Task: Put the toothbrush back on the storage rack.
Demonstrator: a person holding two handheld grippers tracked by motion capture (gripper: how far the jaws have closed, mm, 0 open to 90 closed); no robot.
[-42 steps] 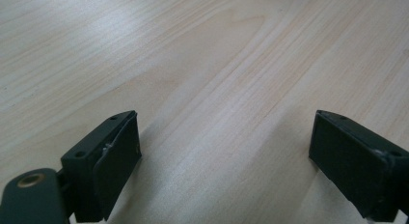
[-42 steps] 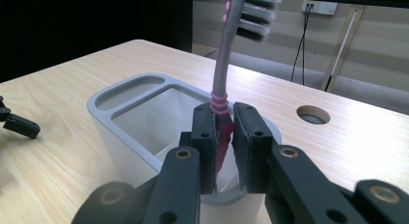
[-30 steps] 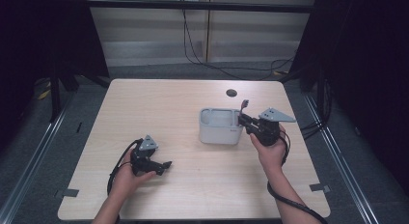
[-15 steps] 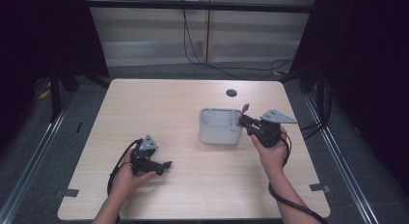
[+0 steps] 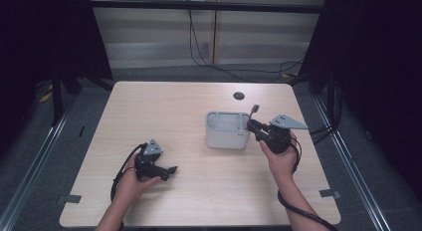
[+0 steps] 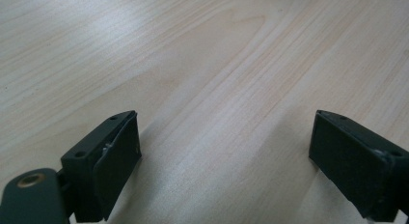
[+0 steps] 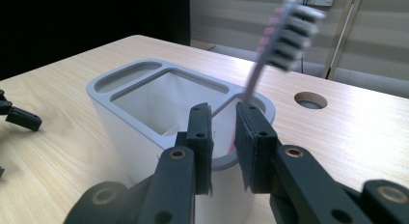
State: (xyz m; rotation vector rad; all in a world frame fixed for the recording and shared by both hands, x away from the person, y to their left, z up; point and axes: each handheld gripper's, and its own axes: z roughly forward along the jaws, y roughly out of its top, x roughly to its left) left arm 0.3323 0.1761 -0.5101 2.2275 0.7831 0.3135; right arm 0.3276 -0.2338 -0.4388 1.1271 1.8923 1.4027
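Pale wood worktop [image 5: 199, 111] lay under both your tongs. Your right tongs [image 7: 223, 125] were nearly closed with a narrow gap, poised just at the near rim of the grey holder [image 7: 159, 103]; a toothbrush [image 7: 270, 55] leaned in its end compartment, handle rising between the jaws, though I could not tell whether they gripped it. Your left tongs [image 6: 226, 151] stood wide apart, empty, low over bare wood, well apart from the holder. A round hole [image 5: 239, 95] sat beyond.
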